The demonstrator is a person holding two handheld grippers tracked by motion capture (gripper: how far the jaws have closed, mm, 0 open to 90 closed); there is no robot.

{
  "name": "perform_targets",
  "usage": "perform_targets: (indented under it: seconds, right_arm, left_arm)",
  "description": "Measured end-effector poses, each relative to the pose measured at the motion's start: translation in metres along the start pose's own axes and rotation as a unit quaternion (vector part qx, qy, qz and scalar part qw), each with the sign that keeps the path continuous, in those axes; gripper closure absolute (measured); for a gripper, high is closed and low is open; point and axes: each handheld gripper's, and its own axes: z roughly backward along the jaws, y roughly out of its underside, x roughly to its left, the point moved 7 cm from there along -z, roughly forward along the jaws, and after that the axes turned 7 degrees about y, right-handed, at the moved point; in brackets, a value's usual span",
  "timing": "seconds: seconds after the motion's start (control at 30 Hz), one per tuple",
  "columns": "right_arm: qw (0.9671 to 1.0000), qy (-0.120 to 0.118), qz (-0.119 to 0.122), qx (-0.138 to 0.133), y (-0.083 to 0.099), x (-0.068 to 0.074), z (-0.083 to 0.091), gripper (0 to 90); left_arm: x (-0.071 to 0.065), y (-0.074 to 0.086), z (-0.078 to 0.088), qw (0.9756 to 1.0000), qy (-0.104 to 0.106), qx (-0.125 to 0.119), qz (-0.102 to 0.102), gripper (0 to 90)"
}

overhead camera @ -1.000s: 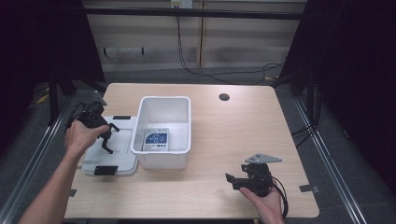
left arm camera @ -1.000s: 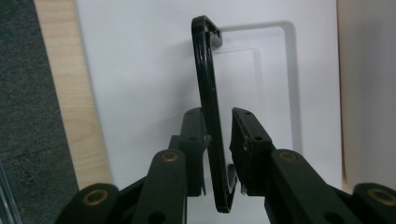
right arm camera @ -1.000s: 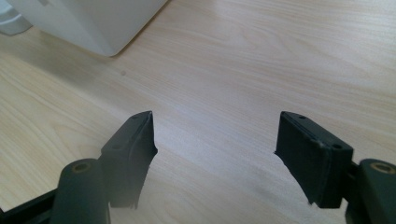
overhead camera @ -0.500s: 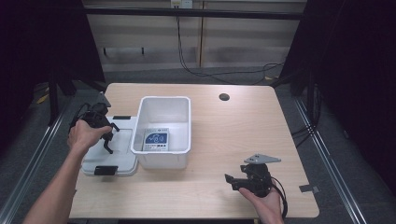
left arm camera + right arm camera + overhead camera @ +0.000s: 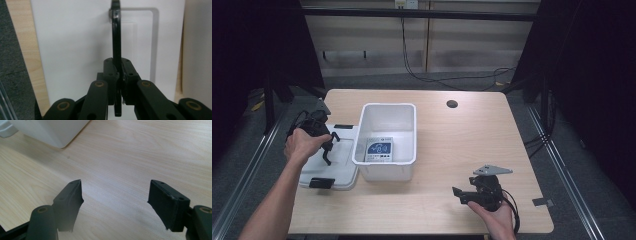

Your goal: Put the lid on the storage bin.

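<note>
On the bench's left, your left gripper (image 5: 328, 149) has its fingers clamped on the lid's (image 5: 343, 165) black latch (image 5: 115, 47); lid lies off beside the bin (image 5: 387, 170); closing remains; right gripper (image 5: 462, 195), fingers apart, idles

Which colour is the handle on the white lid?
Black. The handle shows best in the left gripper view, against the white lid.

Black grippers (image 5: 479, 192) w/ brass pivot screws, grey plate; bare forearms.
</note>
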Motion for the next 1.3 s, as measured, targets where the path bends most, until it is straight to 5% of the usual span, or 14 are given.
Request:
perform_targets:
  seconds: [0.8,1.3]
  right_arm:
    - [1.0,-0.001,0.001,0.001,0.0,0.0,0.0,26.9]
    - [1.0,0.0,0.001,0.0,0.0,0.0,0.0,26.8]
  left_arm:
    - [0.009,0.005,0.031,0.9999,-0.005,0.0,-0.011,84.9]
    - [0.015,0.009,0.053,1.0,0.002,-0.007,-0.001,84.9]
